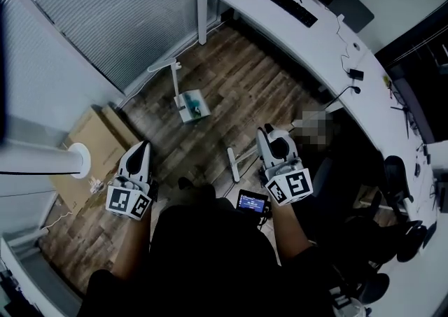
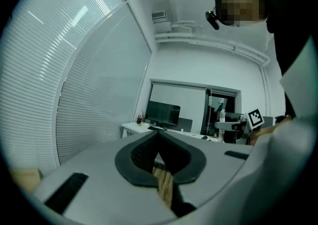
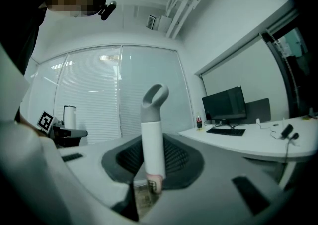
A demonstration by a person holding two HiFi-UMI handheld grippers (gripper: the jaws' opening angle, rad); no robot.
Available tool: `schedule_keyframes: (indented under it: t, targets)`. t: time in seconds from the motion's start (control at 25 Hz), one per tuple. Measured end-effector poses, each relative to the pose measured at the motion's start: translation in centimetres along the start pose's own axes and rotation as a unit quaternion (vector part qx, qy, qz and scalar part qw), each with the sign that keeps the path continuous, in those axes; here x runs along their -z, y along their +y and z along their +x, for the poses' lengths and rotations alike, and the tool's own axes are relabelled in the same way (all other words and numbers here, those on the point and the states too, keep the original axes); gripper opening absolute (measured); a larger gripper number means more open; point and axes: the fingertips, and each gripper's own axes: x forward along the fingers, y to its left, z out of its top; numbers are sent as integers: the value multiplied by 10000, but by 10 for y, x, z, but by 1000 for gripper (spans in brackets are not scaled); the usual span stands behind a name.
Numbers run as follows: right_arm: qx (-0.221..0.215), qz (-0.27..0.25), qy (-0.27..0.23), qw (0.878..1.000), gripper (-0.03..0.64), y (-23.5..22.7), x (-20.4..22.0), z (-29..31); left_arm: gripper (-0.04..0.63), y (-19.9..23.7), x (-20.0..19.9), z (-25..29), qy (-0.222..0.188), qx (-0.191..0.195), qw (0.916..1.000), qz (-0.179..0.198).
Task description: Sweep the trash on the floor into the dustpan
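Note:
In the head view a white long-handled dustpan [image 1: 190, 107] stands on the wood floor ahead of me, with teal bits in its tray. My right gripper [image 1: 266, 131] points level and is shut on the broom handle [image 3: 152, 134], a white stick with a grey loop on top that stands upright between the pads [image 3: 171, 157]. The white broom head [image 1: 233, 164] rests on the floor just left of that gripper, nearer to me than the dustpan. My left gripper [image 1: 143, 145] hangs further left, shut with nothing in it; in its own view the jaws [image 2: 160, 155] meet over a strip of floor.
A cardboard box [image 1: 94, 142] lies by the blinds at the left, beside a white round stand [image 1: 79, 160]. A white desk [image 1: 308, 36] with a keyboard [image 1: 283, 3] runs along the right. Black office chairs [image 1: 395, 175] stand at the right. A small lit screen [image 1: 252, 202] sits at my waist.

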Motion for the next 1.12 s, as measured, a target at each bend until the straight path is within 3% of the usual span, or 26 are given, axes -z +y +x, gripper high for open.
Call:
schedule_keyframes:
  t: [0.32, 0.64, 1.12]
  targets:
    - [139, 39, 229, 9996, 80, -1, 20, -25, -6, -24, 11, 4, 120, 207, 9990, 383]
    - [188, 204, 249, 9993, 80, 0, 27, -37, -6, -37, 25, -3, 187, 335, 9990, 248]
    - [297, 139, 71, 9994, 78, -3, 22, -55, -6, -69, 27, 5, 297, 682, 9961, 475]
